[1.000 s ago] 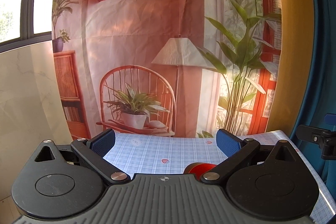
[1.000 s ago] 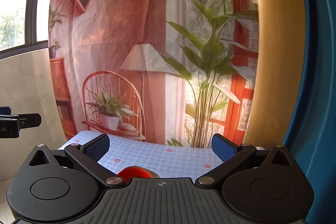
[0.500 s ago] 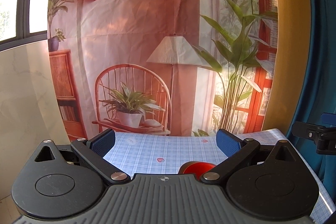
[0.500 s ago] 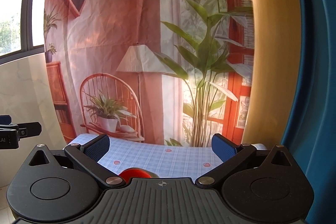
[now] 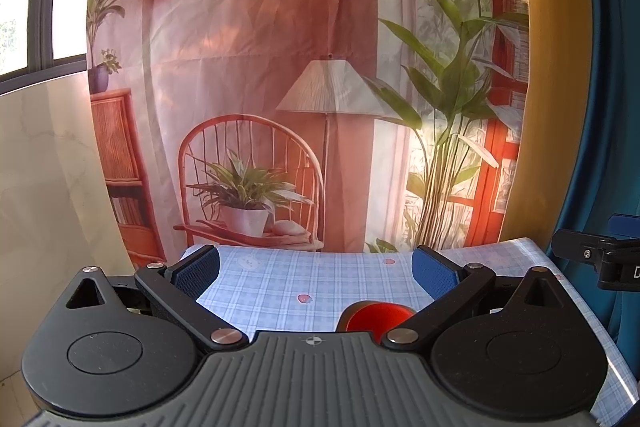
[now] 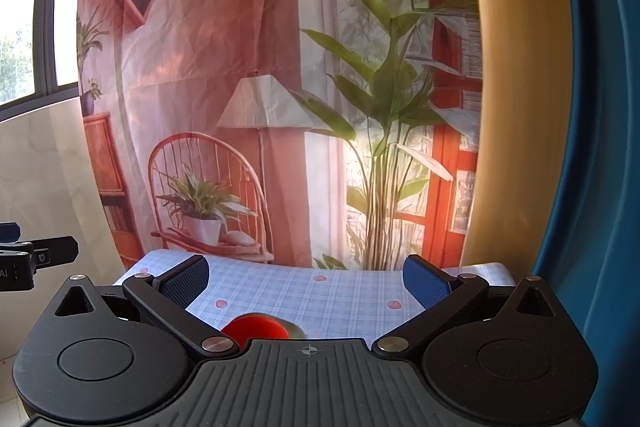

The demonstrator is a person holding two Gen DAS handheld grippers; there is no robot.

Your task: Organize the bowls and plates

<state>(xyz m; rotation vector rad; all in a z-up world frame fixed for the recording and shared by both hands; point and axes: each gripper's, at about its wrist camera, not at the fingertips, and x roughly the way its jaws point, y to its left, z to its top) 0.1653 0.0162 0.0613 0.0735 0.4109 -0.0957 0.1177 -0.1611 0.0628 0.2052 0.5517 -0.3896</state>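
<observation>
A red bowl (image 5: 376, 317) sits on the blue checked tablecloth (image 5: 312, 279), mostly hidden behind my left gripper's body. It also shows in the right wrist view (image 6: 256, 330), low and left of centre. My left gripper (image 5: 316, 269) is open and empty above the table, with the bowl below its right finger. My right gripper (image 6: 306, 279) is open and empty, with the bowl below its left finger. No plates show in either view.
A printed backdrop (image 5: 320, 87) of a chair, lamp and plants hangs at the table's far edge. A marble wall (image 5: 44, 167) and window are at left, a blue curtain (image 6: 592, 147) at right. Each gripper's side shows at the other view's edge (image 5: 600, 259).
Both grippers have drifted slightly, so the backdrop and the red bowl sit a little further left in the views. Both stay open.
</observation>
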